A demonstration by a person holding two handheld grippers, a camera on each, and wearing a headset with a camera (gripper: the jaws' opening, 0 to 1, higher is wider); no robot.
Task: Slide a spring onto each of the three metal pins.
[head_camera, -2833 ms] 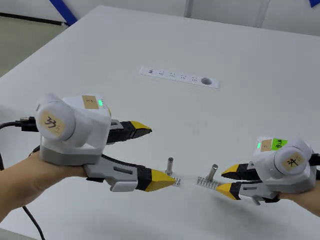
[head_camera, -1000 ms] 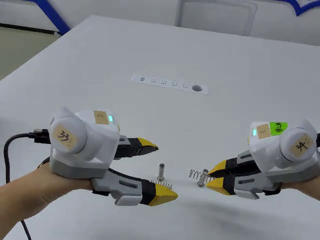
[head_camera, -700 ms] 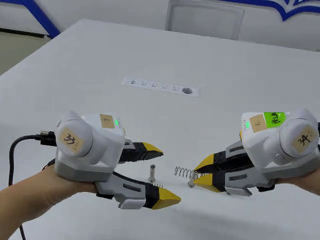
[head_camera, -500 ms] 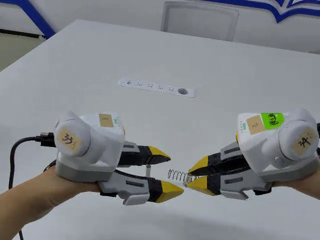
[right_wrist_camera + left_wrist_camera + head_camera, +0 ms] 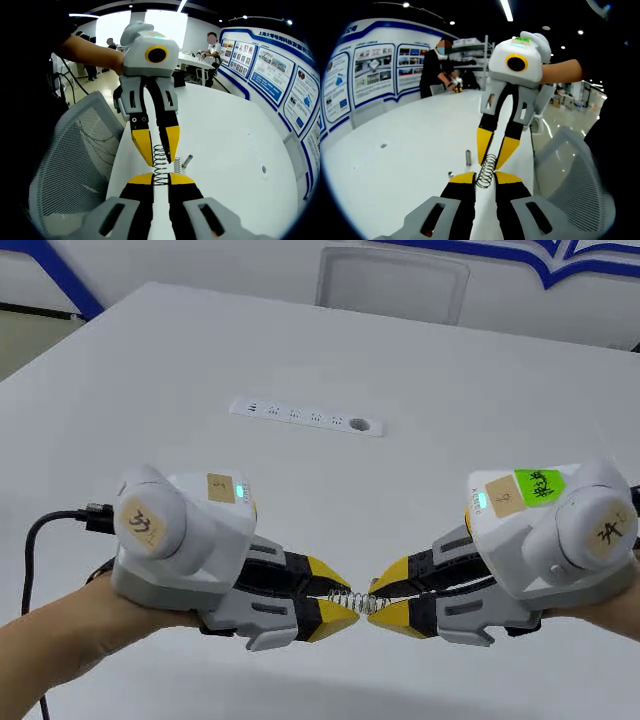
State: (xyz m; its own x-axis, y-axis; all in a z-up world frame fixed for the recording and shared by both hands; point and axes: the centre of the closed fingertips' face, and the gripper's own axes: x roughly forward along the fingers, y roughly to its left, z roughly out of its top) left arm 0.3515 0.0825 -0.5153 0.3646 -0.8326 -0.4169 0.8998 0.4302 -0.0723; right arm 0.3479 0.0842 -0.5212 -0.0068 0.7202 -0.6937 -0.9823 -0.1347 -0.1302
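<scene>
Between the facing left gripper point(image 5: 485, 177) and right gripper point(image 5: 154, 179), the spring point(image 5: 356, 602) lies lengthwise, each claw pinched narrowly on one end. A pin point(image 5: 468, 156) stands upright just beyond the left gripper's tips.

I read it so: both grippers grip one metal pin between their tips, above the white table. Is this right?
Not quite. The left gripper view shows coils, so what the left gripper and the right gripper grip between their tips is one spring, above the white table.
</scene>
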